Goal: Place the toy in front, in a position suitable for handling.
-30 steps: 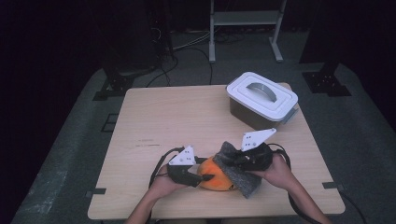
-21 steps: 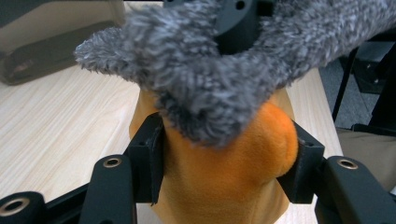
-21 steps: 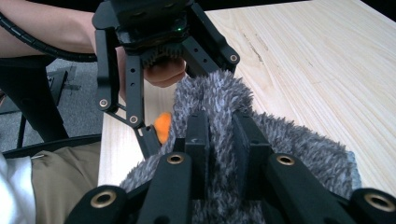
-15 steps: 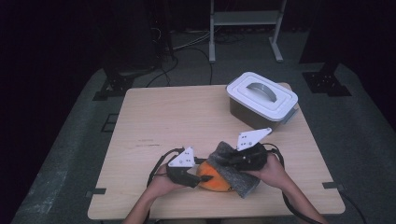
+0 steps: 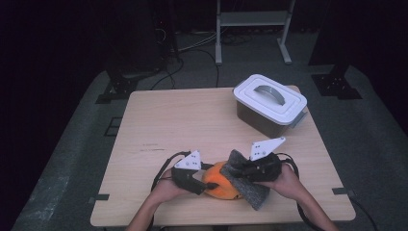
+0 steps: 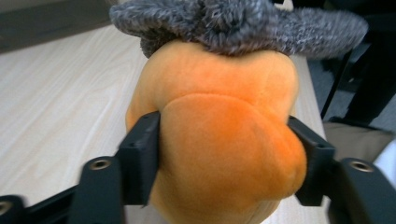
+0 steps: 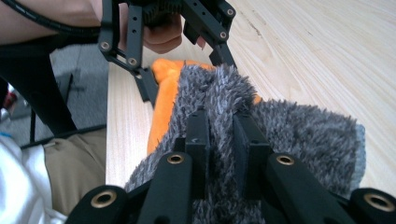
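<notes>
the left tool (image 6: 224, 154), jaws just eased wider, hugs the round orange plush toy (image 6: 219, 140) at the bench's (image 5: 192, 120) 6 o'clock; the right tool (image 7: 219, 135) pinches the fuzzy grey cloth (image 7: 289, 135) draped over it, so handover seems near.

One orange plush toy (image 5: 222, 186), one grey fuzzy cloth (image 5: 249, 190), one lidded box (image 5: 269, 104), one table (image 5: 192, 120)

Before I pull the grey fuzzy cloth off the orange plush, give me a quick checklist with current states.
1. Right hand-held gripper pinched on the grey cloth: ok.
2. Left hand-held gripper bracing the orange plush: ok, though its jaws have just been opening.
3. Cloth free of the plush: not ok, it drapes over the top.
4. Plush resting on the table: ok.
5. Lidded box out of the way: ok.
</notes>
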A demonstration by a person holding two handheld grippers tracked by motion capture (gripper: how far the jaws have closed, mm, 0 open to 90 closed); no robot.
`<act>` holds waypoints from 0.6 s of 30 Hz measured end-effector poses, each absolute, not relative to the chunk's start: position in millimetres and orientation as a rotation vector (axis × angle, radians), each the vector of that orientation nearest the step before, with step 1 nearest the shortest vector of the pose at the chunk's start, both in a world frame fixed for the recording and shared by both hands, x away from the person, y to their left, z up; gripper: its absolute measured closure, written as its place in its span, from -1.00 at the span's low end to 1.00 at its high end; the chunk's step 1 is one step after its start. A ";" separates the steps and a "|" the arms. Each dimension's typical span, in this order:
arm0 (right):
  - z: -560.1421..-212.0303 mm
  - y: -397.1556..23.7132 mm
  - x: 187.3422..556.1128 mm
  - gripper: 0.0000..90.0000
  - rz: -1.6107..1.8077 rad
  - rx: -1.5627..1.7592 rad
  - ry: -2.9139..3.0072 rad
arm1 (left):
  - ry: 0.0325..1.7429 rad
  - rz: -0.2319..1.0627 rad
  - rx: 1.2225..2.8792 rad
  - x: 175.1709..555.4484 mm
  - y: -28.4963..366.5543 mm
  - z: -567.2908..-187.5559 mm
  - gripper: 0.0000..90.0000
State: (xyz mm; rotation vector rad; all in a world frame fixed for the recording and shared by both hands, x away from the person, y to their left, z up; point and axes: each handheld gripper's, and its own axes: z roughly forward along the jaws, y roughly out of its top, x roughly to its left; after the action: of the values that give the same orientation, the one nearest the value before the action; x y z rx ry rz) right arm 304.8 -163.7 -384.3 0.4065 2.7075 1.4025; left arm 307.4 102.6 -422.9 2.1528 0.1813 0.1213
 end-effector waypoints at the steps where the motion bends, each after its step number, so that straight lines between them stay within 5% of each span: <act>1: -380.4 -160.3 305.2 0.71 1.397 0.389 2.708 | 0.168 0.135 2.153 306.5 102.3 -422.2 -0.08; 9: -368.9 -125.3 315.6 0.71 1.386 0.322 2.706 | 0.116 0.181 2.166 301.0 102.7 -421.2 -0.06; 18: -386.5 -171.7 317.2 0.71 1.467 0.514 2.646 | 0.218 0.101 2.137 313.9 118.5 -429.2 -0.09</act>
State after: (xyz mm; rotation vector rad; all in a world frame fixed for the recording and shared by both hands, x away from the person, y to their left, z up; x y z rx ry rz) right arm 317.2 -171.7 -386.5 0.5136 2.6458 1.4667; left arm 313.9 118.5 -429.2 2.1369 0.2184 0.1006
